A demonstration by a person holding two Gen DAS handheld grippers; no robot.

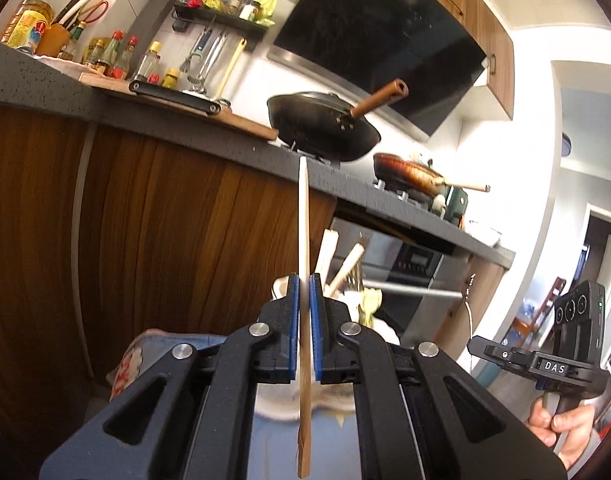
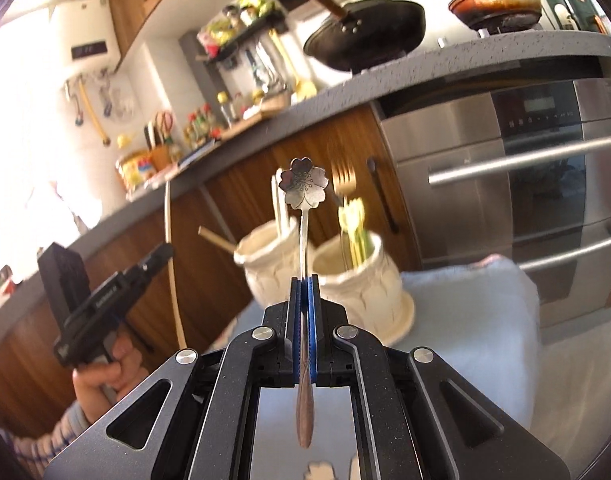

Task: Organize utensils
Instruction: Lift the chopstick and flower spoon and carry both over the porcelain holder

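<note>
My left gripper (image 1: pixel 304 278) is shut on a single wooden chopstick (image 1: pixel 303 220) that stands upright between its blue pads. Just behind that gripper, more chopsticks (image 1: pixel 347 266) stick out of a cream holder that is mostly hidden. My right gripper (image 2: pixel 304 279) is shut on a metal spoon with a flower-shaped bowl (image 2: pixel 303 184), held upright in the air. Beyond it stand two cream ceramic holders on a pale blue cloth (image 2: pixel 477 304): the left holder (image 2: pixel 265 264) has chopsticks in it, the right holder (image 2: pixel 361 284) has a gold fork (image 2: pixel 344 182) and yellow-green utensils.
A dark worktop (image 1: pixel 185 128) runs behind, with a black wok (image 1: pixel 323 126), a brown pan (image 1: pixel 409 172), a chopping board and sauce bottles. Below it are wooden cupboard doors and a steel oven (image 2: pixel 505 184) with bar handles. A hand (image 2: pixel 101 376) holds the other gripper at the left.
</note>
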